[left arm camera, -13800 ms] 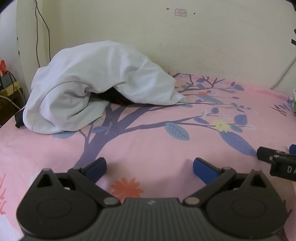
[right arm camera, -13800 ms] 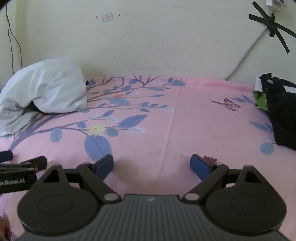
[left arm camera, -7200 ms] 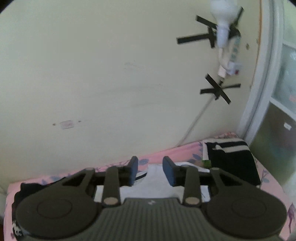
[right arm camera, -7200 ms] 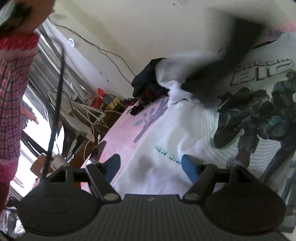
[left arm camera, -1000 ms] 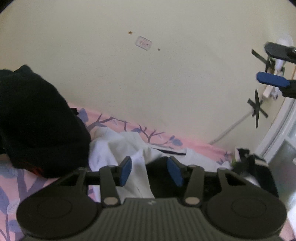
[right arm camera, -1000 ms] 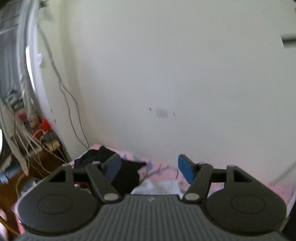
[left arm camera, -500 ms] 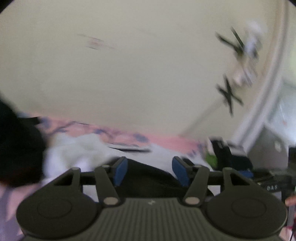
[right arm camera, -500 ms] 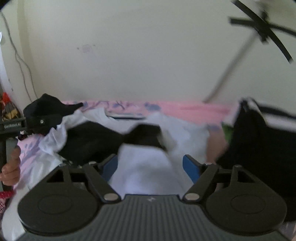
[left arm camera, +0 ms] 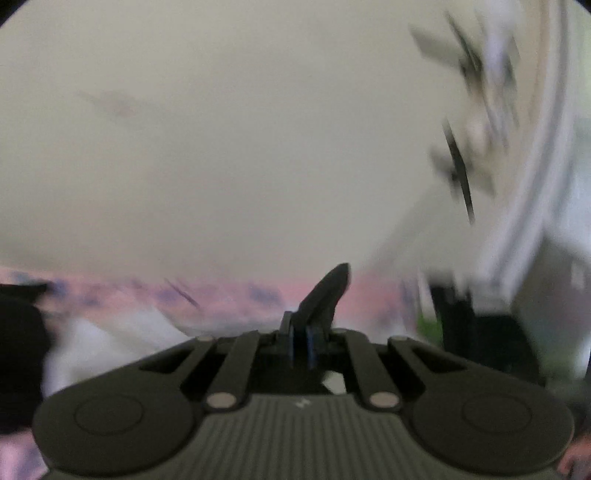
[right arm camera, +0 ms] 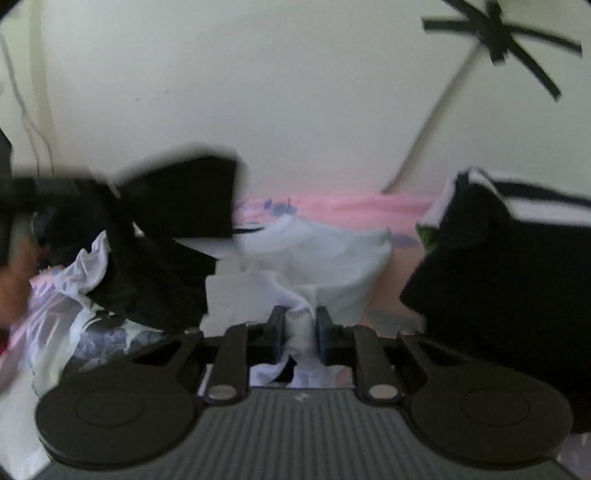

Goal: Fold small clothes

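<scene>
A white T-shirt with a black sleeve lies crumpled on the pink bed sheet. My right gripper is shut on a bunch of its white cloth. My left gripper is shut on a black flap of cloth that sticks up between the pads; this view is blurred. In the right wrist view the black sleeve hangs raised at the left, under the other gripper.
A folded stack of black and white clothes with a green piece sits on the right of the bed, also in the left wrist view. A dark heap lies at the left. The cream wall carries a taped cable.
Both grippers were open half a second ago and have closed: the left on the black cloth, the right on the white cloth. The black sleeve has been lifted to the left.
</scene>
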Demonstrator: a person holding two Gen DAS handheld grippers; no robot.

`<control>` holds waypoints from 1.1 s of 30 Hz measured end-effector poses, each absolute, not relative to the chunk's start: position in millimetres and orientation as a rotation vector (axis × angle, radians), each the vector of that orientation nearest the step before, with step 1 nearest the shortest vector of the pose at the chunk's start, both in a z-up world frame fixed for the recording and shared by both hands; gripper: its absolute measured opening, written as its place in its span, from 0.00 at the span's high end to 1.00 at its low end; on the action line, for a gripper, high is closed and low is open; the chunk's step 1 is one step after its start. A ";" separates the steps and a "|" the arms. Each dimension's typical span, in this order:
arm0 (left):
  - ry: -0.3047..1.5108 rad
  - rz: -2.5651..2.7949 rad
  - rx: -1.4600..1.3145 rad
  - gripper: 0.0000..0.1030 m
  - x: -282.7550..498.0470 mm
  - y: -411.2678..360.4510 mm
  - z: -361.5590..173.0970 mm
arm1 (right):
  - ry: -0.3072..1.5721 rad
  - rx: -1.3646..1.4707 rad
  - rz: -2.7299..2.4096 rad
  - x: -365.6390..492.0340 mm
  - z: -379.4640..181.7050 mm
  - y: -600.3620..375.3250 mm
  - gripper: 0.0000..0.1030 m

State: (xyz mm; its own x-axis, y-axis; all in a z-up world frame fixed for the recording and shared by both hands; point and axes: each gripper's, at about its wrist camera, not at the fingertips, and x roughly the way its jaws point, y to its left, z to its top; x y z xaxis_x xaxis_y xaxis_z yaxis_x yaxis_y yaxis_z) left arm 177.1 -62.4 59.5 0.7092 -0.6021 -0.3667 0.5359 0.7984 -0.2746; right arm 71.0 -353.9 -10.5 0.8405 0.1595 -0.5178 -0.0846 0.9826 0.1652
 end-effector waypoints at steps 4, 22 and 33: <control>0.471 -0.480 -0.196 0.94 180.2 -5.0 48.5 | 0.560 0.178 0.214 78.7 -12.2 -348.0 0.32; 0.649 -0.396 -0.279 0.58 224.6 21.8 13.9 | 0.638 0.141 0.093 117.3 -46.5 -321.8 0.37; 0.340 -0.499 -0.166 0.94 189.1 5.4 51.2 | 0.612 0.172 0.080 112.6 -46.3 -327.6 0.38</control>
